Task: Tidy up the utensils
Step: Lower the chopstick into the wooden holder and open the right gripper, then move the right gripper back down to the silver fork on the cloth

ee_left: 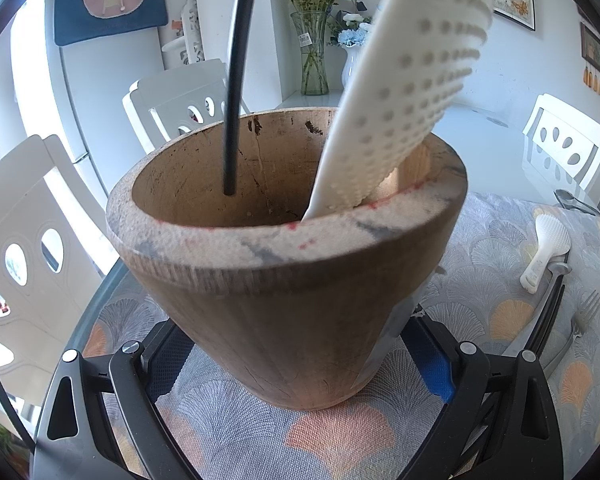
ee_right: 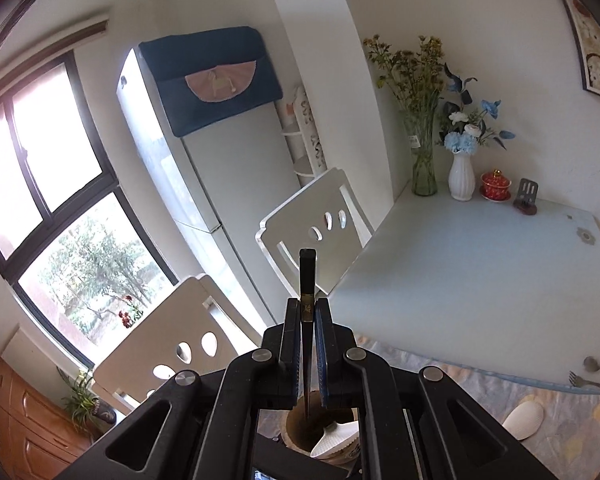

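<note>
Right hand-held gripper (ee_right: 308,320) clamped on chopstick (ee_right: 307,276), tip inside cup (ee_left: 284,280). Left hand-held gripper (ee_left: 296,364) spread wide around cup base, contact unclear. White paddle (ee_left: 404,92) leaning in cup

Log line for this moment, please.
left gripper: around wooden holder | right gripper: shut on black chopstick, tip inside holder | white rice paddle: in holder
</note>
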Available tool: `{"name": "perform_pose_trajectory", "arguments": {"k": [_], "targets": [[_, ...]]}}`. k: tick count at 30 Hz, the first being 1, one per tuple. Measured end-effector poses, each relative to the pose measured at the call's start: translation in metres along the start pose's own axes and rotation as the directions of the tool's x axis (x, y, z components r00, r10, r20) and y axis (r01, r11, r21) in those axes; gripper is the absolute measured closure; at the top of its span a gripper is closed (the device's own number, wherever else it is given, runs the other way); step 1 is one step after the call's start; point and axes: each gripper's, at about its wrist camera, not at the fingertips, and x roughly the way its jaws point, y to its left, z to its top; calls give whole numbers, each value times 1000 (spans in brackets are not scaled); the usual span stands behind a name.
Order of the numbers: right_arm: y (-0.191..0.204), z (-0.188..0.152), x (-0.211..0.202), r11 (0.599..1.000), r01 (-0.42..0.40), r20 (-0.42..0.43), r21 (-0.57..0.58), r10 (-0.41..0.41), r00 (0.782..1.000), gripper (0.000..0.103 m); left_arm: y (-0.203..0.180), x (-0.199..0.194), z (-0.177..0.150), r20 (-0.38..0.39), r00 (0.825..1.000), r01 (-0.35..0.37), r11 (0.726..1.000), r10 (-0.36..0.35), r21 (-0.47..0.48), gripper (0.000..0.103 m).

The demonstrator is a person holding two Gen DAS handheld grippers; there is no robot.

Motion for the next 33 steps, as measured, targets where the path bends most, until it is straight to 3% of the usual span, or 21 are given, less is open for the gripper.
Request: {"name": "perform_pose_trajectory", "arguments": {"k": [9,19,22,24,33], "targets": [[5,-11,17,999,9,-59,-31,-11,998,97,0,0,0,0,1000,1,1000,-1,0,8],[-11,-19,33,999,3,-160,43,4,987,94,1,1,0,-4,1000,3,1000,-3,-2,8],[-14,-21,34,999,12,-174,51,-3,985,77,3,2,0,-8,1000,4,1000,-4,-6,7],[-14,-21,33,999,23,-173,45,-15,985,52,3,2,1,-8,1000,4,1000,-4,-5,7],[-12,-23,35,999,52,-196,2,-51,979,49,4,4,2,-15,1000,4,1000,-4,-4,7]]}}
